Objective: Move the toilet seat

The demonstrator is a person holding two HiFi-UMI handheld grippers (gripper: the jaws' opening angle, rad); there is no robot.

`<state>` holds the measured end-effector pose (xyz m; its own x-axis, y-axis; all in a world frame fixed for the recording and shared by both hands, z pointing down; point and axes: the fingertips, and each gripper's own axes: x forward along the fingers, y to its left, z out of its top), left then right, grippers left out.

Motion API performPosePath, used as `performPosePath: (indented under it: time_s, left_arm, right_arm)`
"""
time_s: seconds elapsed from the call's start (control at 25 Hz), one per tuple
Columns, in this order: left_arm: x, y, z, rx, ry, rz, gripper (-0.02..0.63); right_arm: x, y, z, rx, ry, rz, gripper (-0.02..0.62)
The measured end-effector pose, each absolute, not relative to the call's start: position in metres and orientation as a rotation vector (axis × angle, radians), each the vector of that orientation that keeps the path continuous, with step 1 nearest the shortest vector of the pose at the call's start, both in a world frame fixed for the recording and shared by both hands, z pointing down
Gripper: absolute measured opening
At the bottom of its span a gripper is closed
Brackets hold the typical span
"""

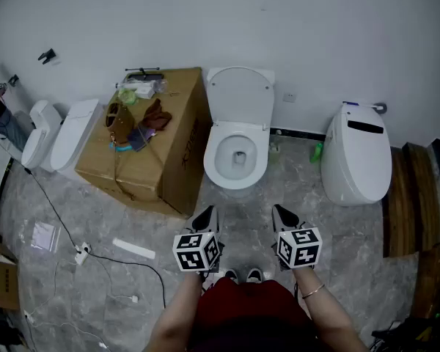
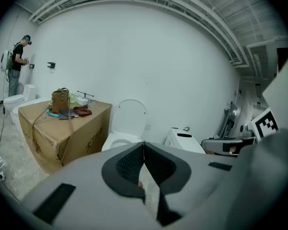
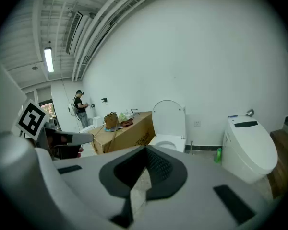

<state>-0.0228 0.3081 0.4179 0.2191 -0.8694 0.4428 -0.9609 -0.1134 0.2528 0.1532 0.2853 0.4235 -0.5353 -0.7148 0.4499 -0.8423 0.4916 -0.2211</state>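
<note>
A white toilet stands against the back wall with its lid raised upright and the seat ring down on the bowl. It also shows in the left gripper view as the toilet and in the right gripper view as the toilet. My left gripper and right gripper hover side by side in front of the bowl, a short way from its front rim. Both are shut with nothing between the jaws.
A large cardboard box with a bag and clutter on top stands just left of the toilet. A closed smart toilet stands to the right, a green bottle beside it. More toilets and a person are far left. Cables lie on the floor.
</note>
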Motion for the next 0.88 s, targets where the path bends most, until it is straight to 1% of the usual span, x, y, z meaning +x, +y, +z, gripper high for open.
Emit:
performPosePath:
  time_s: [0.64,0.88]
  left_arm:
    - [-0.008,0.315,0.418,2.025,-1.713,0.265,0.028]
    - [-0.014,0.318,0.411,2.039,-1.726,0.248,0.028]
  right_arm:
    - [0.172,0.287,0.429,1.315,-2.466,0.617,0.015]
    - [0.174,0.289,0.429,1.33,-2.483,0.644,0.015]
